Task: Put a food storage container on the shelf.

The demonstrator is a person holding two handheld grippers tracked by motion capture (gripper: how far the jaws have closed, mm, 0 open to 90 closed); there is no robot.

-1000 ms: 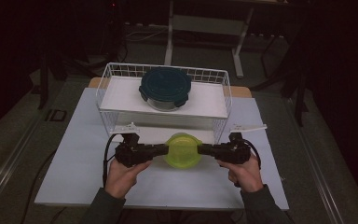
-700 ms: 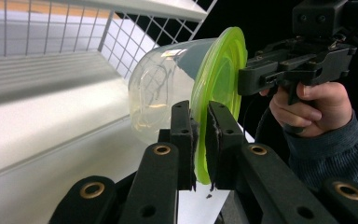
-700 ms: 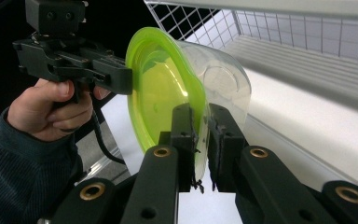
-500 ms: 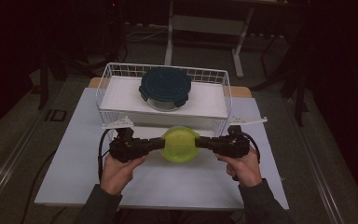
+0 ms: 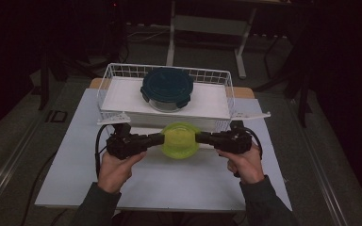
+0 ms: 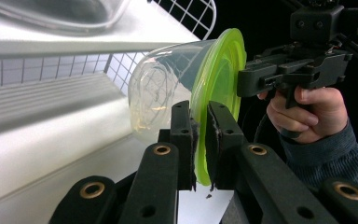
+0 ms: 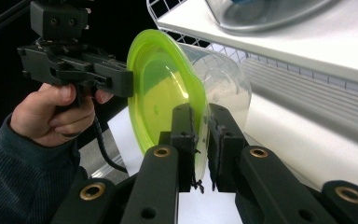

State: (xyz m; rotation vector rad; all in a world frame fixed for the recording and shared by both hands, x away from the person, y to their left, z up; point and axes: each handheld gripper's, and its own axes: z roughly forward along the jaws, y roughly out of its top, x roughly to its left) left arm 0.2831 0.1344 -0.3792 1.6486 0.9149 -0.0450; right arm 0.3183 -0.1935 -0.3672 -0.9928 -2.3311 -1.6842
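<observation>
Raised slightly, lidded container (image 5: 181,140) hangs between both grippers' jaws clenched on its rim.

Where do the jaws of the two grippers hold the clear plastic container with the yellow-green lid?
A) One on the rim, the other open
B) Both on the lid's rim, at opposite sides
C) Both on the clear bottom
B: the left gripper and the right gripper each clamp the rim of the yellow-green lid on the clear plastic container, from opposite sides.

My left gripper (image 6: 199,140) has matt black plastic jaws with rough pads. The tub (image 6: 161,93) looks like clear glossy plastic, its lid (image 6: 223,70) translucent green. Upper frame, the basket (image 5: 122,75) is white wire.
</observation>
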